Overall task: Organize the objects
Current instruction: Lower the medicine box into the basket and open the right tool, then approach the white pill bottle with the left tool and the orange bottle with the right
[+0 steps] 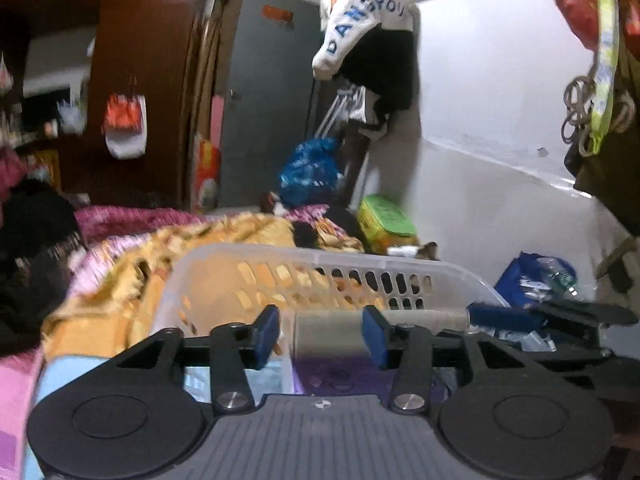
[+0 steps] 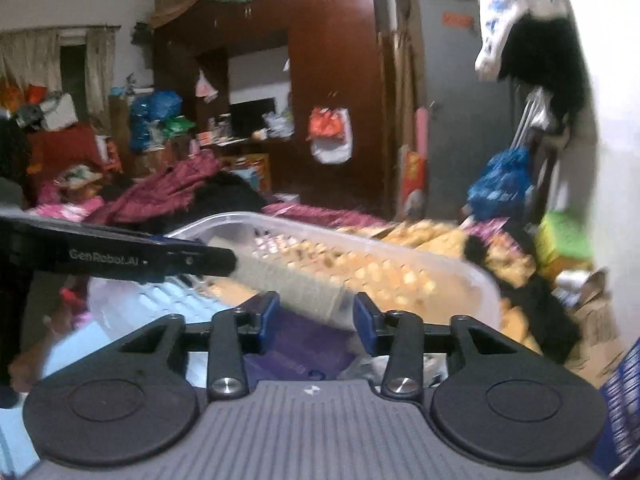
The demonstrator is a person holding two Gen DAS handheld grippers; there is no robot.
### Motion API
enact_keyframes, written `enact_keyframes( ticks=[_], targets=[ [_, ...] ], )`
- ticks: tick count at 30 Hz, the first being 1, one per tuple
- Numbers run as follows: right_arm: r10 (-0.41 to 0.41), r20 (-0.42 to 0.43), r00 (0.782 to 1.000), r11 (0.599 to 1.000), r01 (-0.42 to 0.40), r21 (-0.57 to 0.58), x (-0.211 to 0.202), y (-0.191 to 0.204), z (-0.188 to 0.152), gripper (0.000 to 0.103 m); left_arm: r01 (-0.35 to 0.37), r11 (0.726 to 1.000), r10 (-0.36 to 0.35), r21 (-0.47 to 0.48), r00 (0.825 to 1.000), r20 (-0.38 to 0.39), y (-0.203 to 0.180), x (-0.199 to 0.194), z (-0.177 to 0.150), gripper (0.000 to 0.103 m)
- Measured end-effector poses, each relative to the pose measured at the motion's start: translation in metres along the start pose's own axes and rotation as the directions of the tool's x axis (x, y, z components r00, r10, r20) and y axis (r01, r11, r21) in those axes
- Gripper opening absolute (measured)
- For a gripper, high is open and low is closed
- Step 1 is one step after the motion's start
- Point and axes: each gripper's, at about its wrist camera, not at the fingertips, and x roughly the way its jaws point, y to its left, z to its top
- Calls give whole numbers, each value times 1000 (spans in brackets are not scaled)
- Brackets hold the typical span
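Observation:
A clear plastic basket (image 1: 328,258) with slotted walls sits on the bed over a yellow patterned blanket (image 1: 132,276). A grey cylindrical spool (image 1: 326,334) lies across the basket. My left gripper (image 1: 320,338) has its blue pads on either side of one end of the spool. My right gripper (image 2: 314,318) has its pads either side of the other end of the spool (image 2: 296,286). The right gripper also shows in the left wrist view (image 1: 520,316), and the left gripper shows in the right wrist view (image 2: 224,262). A purple item (image 2: 296,354) lies in the basket (image 2: 400,252) below.
A cluttered bed holds magenta cloth (image 2: 168,188) and black clothes (image 1: 28,232). A green box (image 1: 384,220) and blue bags (image 1: 310,170) stand by the white wall. A dark wardrobe (image 2: 336,60) and grey door (image 1: 268,92) are behind.

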Motion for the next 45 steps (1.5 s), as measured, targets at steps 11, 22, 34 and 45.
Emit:
enact_keyframes(
  ticks=[11,22,34,45],
  targets=[
    [-3,217,976,992,-24,125,-113,-10,-47,103,-61,991,34,115,975,221,-15,-136,-69,85],
    [56,268,962,974,-111,196,-161,7,-129,103,-141,981,90,134,938,334,-33,-198,-168,88],
    [-18,130,991,979,-10,206,-125,2,-125,103,-281,956,245,85,922,298,-7,-233,-182,88],
    [-27,71,997,980,12,200,-116,14,-141,103,-288,957,279,38,948,152,21,-177,-180,96]
  ],
)
